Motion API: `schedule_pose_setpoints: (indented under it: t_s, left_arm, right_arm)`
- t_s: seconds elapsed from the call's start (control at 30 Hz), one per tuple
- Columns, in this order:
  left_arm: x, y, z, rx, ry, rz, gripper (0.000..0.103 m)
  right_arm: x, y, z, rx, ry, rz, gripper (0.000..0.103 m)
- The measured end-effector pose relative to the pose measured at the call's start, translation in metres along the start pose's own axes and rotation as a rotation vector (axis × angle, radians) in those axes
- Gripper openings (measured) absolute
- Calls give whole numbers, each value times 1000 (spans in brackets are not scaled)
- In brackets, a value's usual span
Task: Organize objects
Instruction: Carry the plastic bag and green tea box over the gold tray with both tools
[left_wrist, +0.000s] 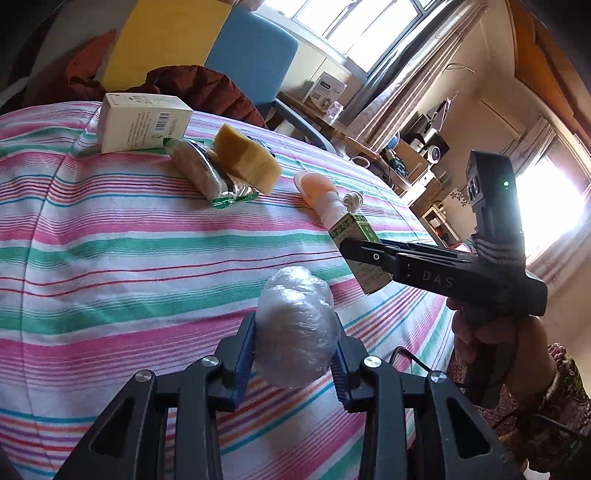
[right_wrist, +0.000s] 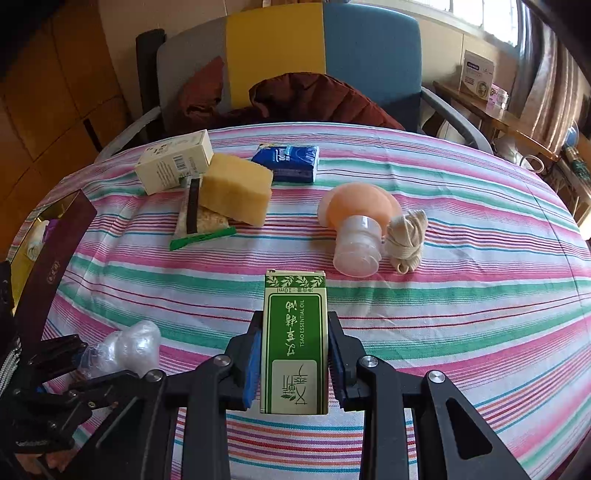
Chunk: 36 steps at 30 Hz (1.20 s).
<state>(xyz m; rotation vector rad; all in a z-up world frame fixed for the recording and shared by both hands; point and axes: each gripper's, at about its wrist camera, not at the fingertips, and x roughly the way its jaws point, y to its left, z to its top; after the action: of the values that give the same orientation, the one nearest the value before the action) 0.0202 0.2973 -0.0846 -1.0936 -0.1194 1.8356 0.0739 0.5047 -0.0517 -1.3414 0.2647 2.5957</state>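
Above a striped tablecloth (right_wrist: 461, 295), the left gripper (left_wrist: 295, 356) clamps one plastic-wrapped bundle (left_wrist: 295, 328) and the right gripper (right_wrist: 293, 363) clamps one green essential-oil box (right_wrist: 294, 343); one white carton (right_wrist: 173, 162), one sponge (right_wrist: 236, 188) and one tissue pack (right_wrist: 286, 162) lie beyond.

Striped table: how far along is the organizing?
Done: nothing visibly sorted; I can't tell what's been put away. In hand: left gripper is shut on the plastic-wrapped bundle, right gripper shut on the green essential oil box. Left on the striped cloth: white carton, yellow sponge, snack packet, blue tissue pack, peach bottle, rolled cord.
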Motion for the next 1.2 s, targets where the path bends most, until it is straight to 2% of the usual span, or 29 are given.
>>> schedule_pose_setpoints:
  t_s: [0.17, 0.43, 0.6, 0.77, 0.93, 1.2]
  left_arm:
    - [-25, -4, -2, 34, -29, 11, 36]
    - [-79, 8, -6, 4, -105, 22, 36]
    - [-116, 31, -6, -47, -160, 51, 36]
    - [-149, 65, -6, -128, -220, 93, 36]
    - [-180, 101, -10, -206, -272, 161, 36]
    - [-231, 171, -7, -332, -336, 392, 37]
  right_arm:
    - [3, 6, -1, -18, 2, 21, 31]
    - [1, 23, -4, -53, -26, 57, 31]
    - [-1, 38, -9, -77, -27, 62, 31]
    - [-3, 55, -10, -51, -20, 121, 31]
    - [-4, 81, -7, -52, -13, 171, 31]
    - [-21, 150, 5, -126, -44, 281, 31]
